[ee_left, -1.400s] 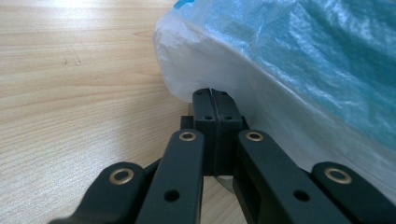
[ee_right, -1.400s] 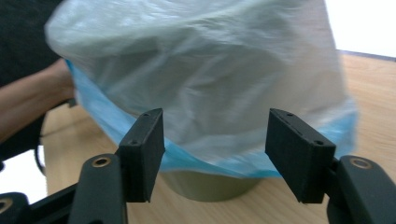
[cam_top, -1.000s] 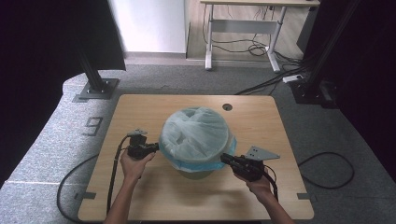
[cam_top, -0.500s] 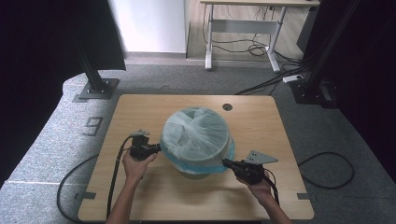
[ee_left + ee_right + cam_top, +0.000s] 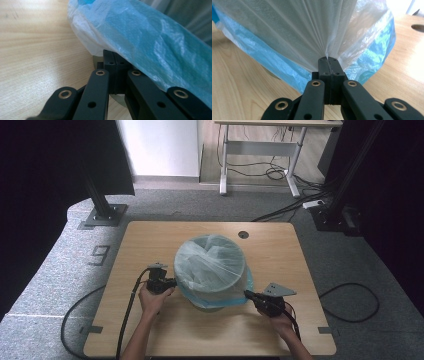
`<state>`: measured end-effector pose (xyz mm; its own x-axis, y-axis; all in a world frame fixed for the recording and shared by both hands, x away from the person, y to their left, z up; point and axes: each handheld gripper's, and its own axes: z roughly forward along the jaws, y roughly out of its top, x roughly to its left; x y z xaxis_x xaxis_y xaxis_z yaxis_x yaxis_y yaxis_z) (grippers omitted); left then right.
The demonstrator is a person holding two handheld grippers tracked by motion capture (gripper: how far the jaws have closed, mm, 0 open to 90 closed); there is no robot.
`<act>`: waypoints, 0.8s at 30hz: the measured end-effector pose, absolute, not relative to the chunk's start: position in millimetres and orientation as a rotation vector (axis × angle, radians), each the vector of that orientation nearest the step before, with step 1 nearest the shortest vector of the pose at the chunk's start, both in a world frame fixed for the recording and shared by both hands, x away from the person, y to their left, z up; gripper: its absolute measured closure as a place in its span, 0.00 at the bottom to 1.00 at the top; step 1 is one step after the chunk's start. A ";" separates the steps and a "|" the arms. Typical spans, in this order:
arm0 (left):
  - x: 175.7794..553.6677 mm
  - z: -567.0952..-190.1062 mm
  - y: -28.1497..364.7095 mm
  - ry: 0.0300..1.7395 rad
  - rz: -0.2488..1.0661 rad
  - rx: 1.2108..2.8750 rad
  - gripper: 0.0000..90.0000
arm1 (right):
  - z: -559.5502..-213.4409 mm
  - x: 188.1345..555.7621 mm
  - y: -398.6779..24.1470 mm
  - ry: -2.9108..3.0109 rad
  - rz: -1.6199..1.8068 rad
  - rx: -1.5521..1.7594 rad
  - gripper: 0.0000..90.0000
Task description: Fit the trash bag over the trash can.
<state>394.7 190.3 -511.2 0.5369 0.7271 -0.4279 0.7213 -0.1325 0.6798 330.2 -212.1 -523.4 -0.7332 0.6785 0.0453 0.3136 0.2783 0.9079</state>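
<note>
A round grey bin (image 5: pixel 212 301) stands mid-table, with a pale blue plastic bag (image 5: pixel 212 262) stretched over its mouth and down its sides. My left gripper (image 5: pixel 173 282) is at the bin's left side, jaws together under the bag's hem (image 5: pixel 120 42); the film drapes over their tips and hides whether it is pinched. My right gripper (image 5: pixel 247 294) is at the bin's lower right. Its jaws are shut on a gathered pleat of the bag (image 5: pixel 328 53), and the film fans out taut from the tips (image 5: pixel 328 61).
The wooden table (image 5: pixel 150 240) has a small round cable hole (image 5: pixel 243 234) behind the bin. Black cables trail from both grippers off the near edge. Dark stand bases sit on the carpet at both far corners, and a desk frame stands beyond.
Both hands have sunk a little along the bin's sides, drawing the bag's skirt lower. The right hand has moved toward the table's near edge.
</note>
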 end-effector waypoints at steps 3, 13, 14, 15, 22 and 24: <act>395.1 -514.6 189.6 1.193 0.005 1.869 1.00 | -527.5 333.8 -211.3 2.214 1.426 0.913 0.99; 393.9 -516.3 190.1 1.203 -0.003 1.878 1.00 | -539.5 339.5 -207.0 2.248 1.378 0.944 0.98; 392.8 -515.7 190.9 1.200 0.003 1.880 1.00 | -539.2 339.2 -208.1 2.231 1.391 0.949 0.94; 391.6 -515.0 192.3 1.197 0.017 1.877 1.00 | -539.0 339.2 -209.6 2.218 1.410 0.959 0.89; 373.3 -500.4 215.7 1.167 0.160 1.866 0.62 | -529.2 334.3 -224.7 2.083 1.579 0.998 0.61; 367.3 -494.1 223.6 1.162 0.198 1.858 0.54 | -524.8 330.7 -228.3 2.063 1.603 0.976 0.59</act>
